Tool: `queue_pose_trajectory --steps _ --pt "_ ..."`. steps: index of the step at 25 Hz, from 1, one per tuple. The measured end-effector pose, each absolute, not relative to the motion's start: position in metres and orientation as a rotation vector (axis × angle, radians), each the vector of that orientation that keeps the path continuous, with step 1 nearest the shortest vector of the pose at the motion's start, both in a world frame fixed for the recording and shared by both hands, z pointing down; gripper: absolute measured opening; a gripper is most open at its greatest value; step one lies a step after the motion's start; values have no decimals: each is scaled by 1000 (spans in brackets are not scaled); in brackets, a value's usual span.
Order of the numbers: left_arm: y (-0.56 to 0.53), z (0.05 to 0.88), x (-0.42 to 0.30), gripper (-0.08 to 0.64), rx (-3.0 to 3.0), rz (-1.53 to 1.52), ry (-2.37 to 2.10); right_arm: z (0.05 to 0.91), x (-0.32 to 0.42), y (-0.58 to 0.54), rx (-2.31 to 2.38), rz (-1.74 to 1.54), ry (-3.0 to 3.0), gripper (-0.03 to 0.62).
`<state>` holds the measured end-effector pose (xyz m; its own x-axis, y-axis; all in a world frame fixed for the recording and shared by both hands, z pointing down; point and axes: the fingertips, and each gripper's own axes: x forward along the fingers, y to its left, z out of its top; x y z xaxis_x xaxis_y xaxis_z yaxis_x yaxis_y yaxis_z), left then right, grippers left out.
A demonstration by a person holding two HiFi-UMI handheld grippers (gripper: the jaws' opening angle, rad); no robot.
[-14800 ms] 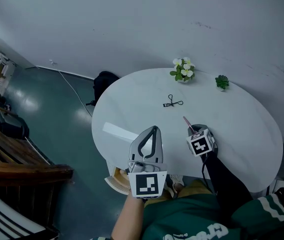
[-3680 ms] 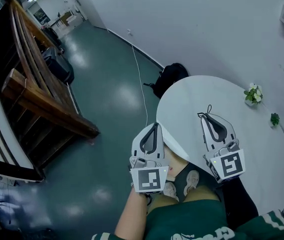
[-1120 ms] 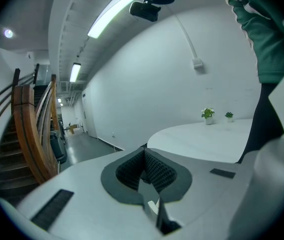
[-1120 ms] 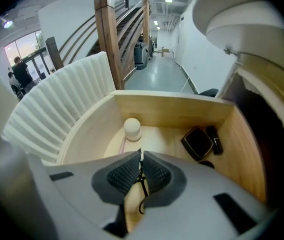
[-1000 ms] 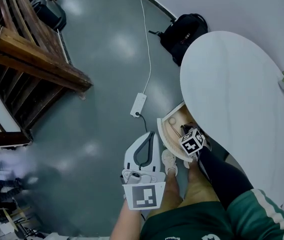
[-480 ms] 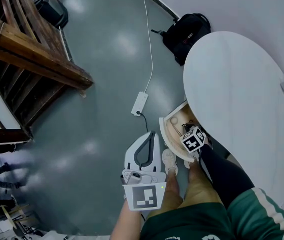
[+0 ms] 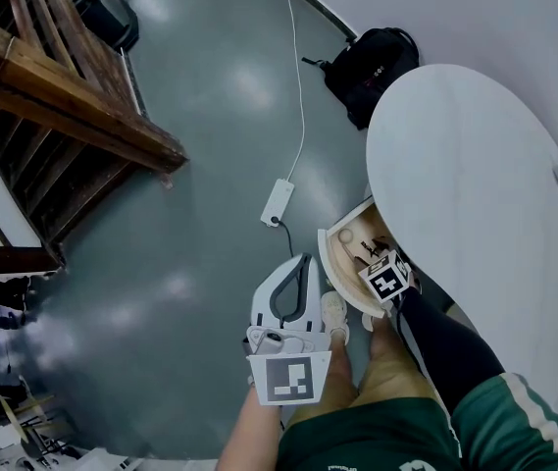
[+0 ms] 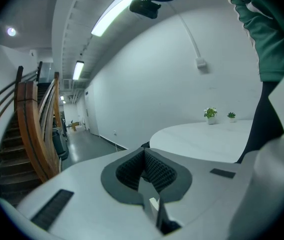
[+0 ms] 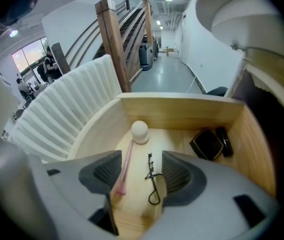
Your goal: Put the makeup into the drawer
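Curler no longer gripped: right gripper [image 9: 142,175] jaws have just been opening and now stand spread, eyelash curler [image 9: 152,181] lying loose between them on the drawer [image 9: 181,115] floor, lower centre; left gripper [image 8: 144,170] clenched, empty. Curler looks light, thin, stiff, slippery; best pinched at its handle loop.

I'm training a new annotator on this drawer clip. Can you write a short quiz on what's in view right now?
1. True or false: the left gripper is shut and empty.
2. Multiple choice: the black compact lies in A) the wooden drawer, B) a tray, C) a basket.
3. Fill in: the jaws of the right gripper stand ___ above the eyelash curler.
Key: 1 true. 2 A. 3 apart; they have just been opening, and the eyelash curler lies loose in the drawer between them, ungripped.
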<state>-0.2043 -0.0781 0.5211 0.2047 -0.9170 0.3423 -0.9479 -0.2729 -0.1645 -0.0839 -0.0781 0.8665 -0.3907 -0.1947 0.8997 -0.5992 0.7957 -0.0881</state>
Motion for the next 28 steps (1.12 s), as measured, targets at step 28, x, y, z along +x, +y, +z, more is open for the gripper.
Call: queue_pose_trajectory --steps 28 --pt "-84 391 -198 0 2547 359 -1900 415 -67 -99 1299 4 -2600 289"
